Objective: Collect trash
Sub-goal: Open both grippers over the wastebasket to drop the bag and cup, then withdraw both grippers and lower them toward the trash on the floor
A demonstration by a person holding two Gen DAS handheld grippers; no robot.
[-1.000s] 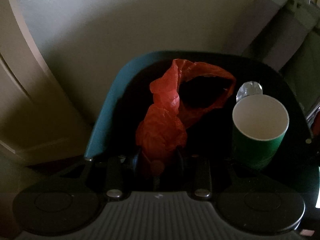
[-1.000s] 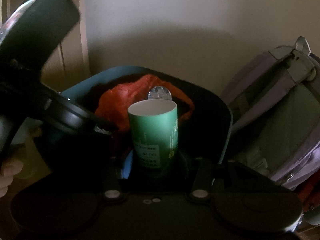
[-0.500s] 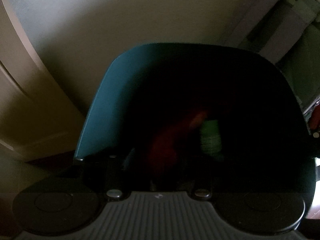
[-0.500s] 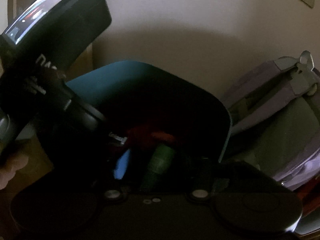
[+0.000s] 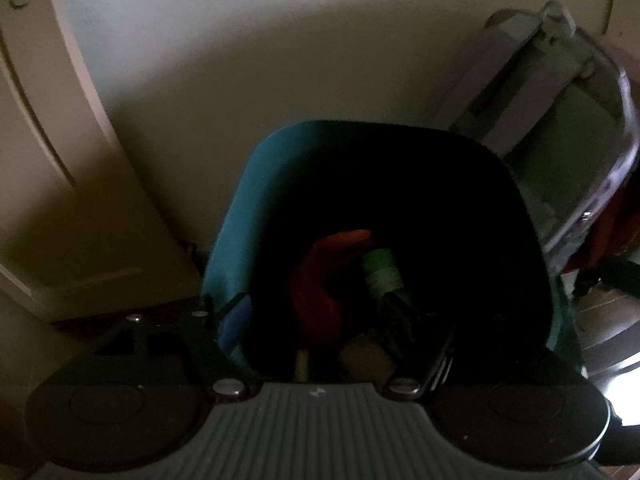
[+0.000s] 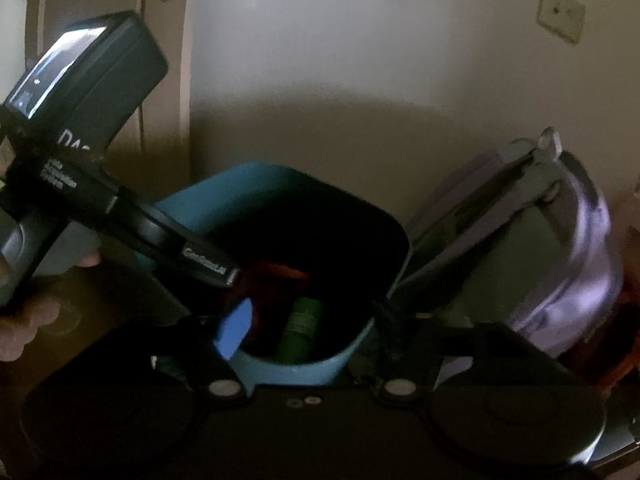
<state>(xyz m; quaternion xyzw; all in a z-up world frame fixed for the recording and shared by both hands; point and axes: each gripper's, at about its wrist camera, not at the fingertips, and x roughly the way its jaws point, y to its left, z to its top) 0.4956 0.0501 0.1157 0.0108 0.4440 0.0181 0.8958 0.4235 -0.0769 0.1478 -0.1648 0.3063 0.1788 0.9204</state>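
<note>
The red plastic bag and the green paper cup lie at the bottom of the blue bin, touching each other; the cup is on its side, the bag crumpled to its left; a tan scrap is just visible below them, too dark to identify. Both items are free of the grippers.

The left gripper hangs above the bin mouth; its jaws are opening and nothing sits between them. The right gripper is in the same condition: jaws opening, empty, one blue pad showing over the near rim.

Procedure, as a judgement: the drop appears complete; let the jaws part fully before lifting clear; lift straight up so no finger catches the rim; keep the two grippers apart, as the left one crosses the right view closely.

Materials: the bag is thin, glossy film, wrinkled and light; the cup is a stiff, smooth cylinder; the bin is matt hard plastic with rounded corners and a dark interior. A soft lilac backpack leans beside the bin; a plain wall stands behind.
</note>
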